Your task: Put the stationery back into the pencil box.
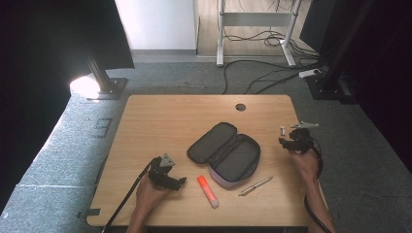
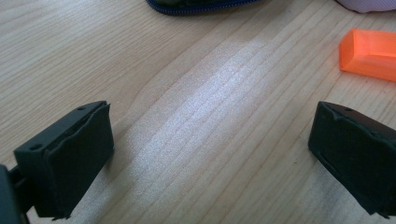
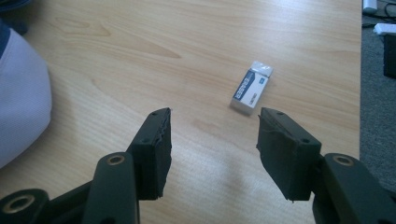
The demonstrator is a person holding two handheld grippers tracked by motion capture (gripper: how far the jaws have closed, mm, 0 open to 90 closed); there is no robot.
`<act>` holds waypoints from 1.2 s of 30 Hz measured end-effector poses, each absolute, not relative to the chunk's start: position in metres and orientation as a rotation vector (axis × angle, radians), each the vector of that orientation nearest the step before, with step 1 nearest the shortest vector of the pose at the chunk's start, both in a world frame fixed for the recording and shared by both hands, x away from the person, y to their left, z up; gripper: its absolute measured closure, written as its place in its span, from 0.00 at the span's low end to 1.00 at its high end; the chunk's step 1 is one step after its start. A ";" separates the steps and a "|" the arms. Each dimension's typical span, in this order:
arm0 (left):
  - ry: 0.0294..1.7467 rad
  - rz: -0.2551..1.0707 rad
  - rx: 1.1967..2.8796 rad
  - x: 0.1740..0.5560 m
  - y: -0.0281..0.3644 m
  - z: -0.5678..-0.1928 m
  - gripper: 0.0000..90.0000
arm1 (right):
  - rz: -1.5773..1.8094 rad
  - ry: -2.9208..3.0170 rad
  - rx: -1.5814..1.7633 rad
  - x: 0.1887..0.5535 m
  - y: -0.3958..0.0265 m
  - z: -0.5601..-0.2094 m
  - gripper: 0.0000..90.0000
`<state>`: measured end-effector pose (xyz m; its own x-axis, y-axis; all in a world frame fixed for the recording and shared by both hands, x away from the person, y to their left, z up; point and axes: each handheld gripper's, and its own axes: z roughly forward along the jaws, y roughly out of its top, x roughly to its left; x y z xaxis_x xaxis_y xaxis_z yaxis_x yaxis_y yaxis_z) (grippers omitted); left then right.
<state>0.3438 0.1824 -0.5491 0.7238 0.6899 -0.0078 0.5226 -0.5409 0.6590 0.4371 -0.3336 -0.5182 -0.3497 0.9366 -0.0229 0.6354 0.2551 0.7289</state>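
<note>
1. Here, the right gripper (image 1: 286, 136) is held near the right edge of the table (image 1: 160, 116), with the eraser (image 1: 283, 130) just ahead of it.
2. In the right gripper view, its jaws stand apart with nothing between them; the eraser (image 3: 251, 87) lies flat on the wood a little beyond the tips, closer to the right jaw, and no pad touches it.
3. The eraser is white with a dark printed sleeve, and it sits close to the table's right edge, well apart from the case (image 1: 225, 153).
4. The left gripper (image 1: 177, 183) rests low over the table's near left part, held in the person's left hand (image 1: 148, 194).
5. In the left gripper view, its jaws are spread wide and grip nothing; bare wood lies between them.
6. The orange marker (image 1: 207, 191) lies just to the right of the left gripper, near the case; the left gripper view shows its orange end (image 2: 369, 55) beyond the right jaw, not touching it.
7. The case lies open in the middle of the table, its dark inside facing up.
8. A pen (image 1: 255, 186) lies on the wood right of the marker, just by the case's near end.
</note>
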 end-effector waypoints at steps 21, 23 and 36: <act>0.914 0.334 2.274 0.344 0.182 -0.549 0.00 | 0.832 2.060 1.460 0.469 -0.338 -0.527 0.54; 0.914 0.335 2.274 0.344 0.182 -0.549 0.00 | 0.831 2.059 1.458 0.470 -0.338 -0.528 0.55; 0.914 0.334 2.273 0.344 0.182 -0.549 0.00 | 0.810 2.061 1.504 0.486 -0.338 -0.537 0.54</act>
